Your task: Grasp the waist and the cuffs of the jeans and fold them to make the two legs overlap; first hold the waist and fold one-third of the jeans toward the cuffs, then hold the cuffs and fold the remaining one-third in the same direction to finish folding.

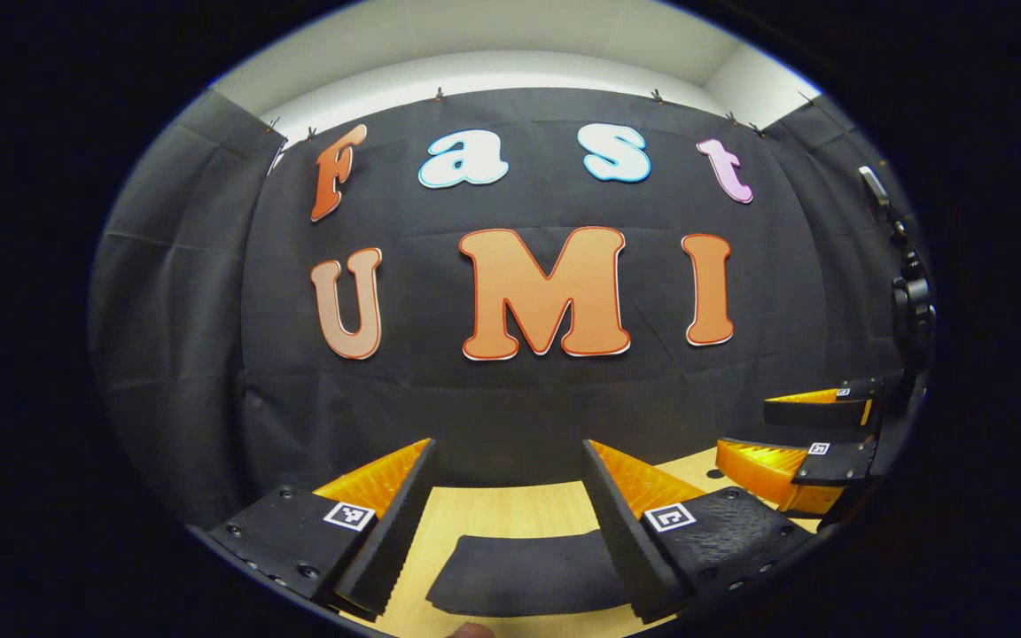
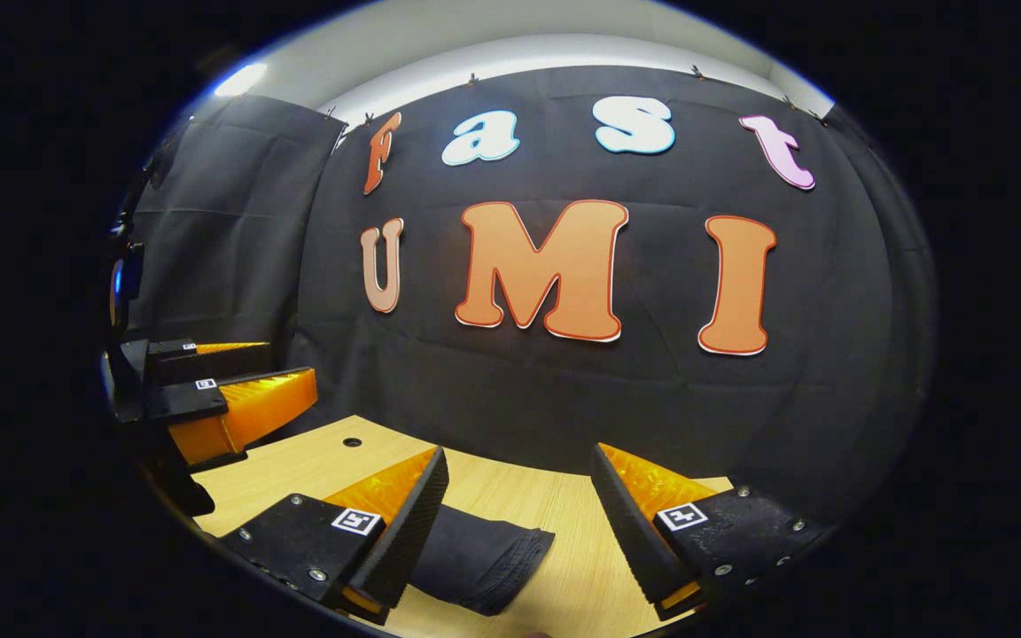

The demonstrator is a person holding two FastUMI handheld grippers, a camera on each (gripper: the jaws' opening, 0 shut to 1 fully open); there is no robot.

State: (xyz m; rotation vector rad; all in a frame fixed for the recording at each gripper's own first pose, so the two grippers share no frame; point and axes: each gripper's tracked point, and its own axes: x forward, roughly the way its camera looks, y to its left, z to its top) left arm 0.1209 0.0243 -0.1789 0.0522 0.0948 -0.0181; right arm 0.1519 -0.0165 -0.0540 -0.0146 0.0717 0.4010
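Left gripper view, hidden: the jeans (image 1: 528, 576) showed as one dark slab of cloth low in the picture, the near edge cut off, so waist and cuffs could not be told apart.
Left gripper view, lie of the jeans: flat on the wooden table (image 1: 510, 509), the long edge running across the view, from one finger to the other.
Left gripper view, tool: the left gripper (image 1: 510, 523) was held wide apart over that cloth, nothing between its fingers; whether the inner pads brushed the fabric could not be told.
Left gripper view, far right: the right gripper (image 1: 816, 443) hung above the table's edge, partly cut off by the rim, with a gap between its fingers.
Right gripper view, hidden: only one end of the jeans (image 2: 484, 558) showed, perhaps a cuff end, the rest lost behind the near finger (image 2: 386, 532).
Right gripper view, lie of the jeans: on the table (image 2: 564, 505), the stitched end pointing toward the right of the view.
Right gripper view, tool: the right gripper (image 2: 519, 532) gaped wide, holding nothing.
Right gripper view, far left: the left gripper (image 2: 227, 390) sat above the table, spread and empty.
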